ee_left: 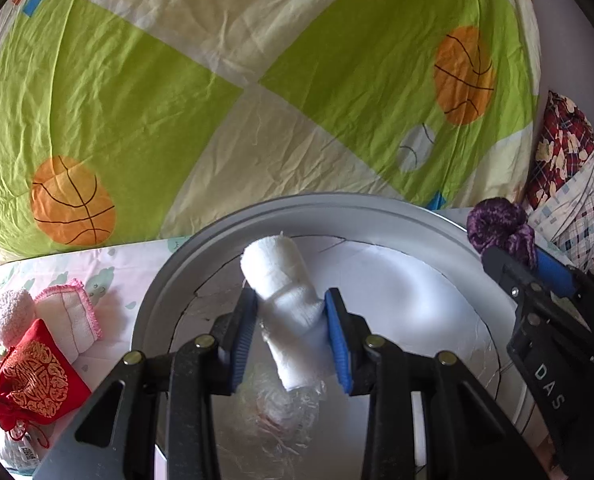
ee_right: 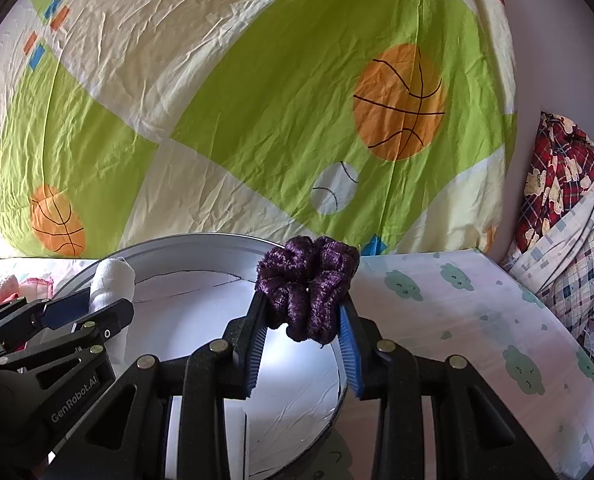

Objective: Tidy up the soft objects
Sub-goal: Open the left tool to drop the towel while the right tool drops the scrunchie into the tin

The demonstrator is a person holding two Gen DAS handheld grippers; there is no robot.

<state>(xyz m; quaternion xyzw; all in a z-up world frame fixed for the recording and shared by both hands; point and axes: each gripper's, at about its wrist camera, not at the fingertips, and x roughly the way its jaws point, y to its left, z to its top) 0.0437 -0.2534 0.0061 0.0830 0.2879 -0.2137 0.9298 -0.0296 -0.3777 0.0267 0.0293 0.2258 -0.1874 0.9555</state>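
A: What does the left gripper (ee_left: 291, 312) have?

B: It is clenched on one white gauze roll (ee_left: 285, 300). The blue pads (ee_left: 339, 344) pinch the roll about halfway along, over the inside of the round metal basin (ee_left: 169, 276). The roll's long axis runs away from the camera, its far end leaning slightly left toward the basin's far rim, its near end pointing back between the fingers. Under that near end there is crinkled clear plastic (ee_left: 281, 408) on the basin floor.

A: And the right one?

B: The right gripper (ee_right: 303, 320) is clamped on one purple velvet scrunchie (ee_right: 307, 290), squeezed into a bunched lump with no clear long axis. It sits at the basin's (ee_right: 185, 242) right rim; whether it touches the rim I cannot tell.

A: What else lies near the basin?

B: Left of the basin, on the cloud-print sheet (ee_left: 121, 276), three soft items sit together: one pink fluffy cloth (ee_left: 11, 312), one folded white cloth with pink edging (ee_left: 71, 320), and one red pouch with gold embroidery (ee_left: 37, 380) nearest the camera. Behind the basin rises one quilt with green and cream panels (ee_left: 217, 80) printed with basketballs; three orange balls are whole in the right view, with parts of others at the edges. Right of the basin there is a heap of plaid fabrics (ee_right: 569, 216).
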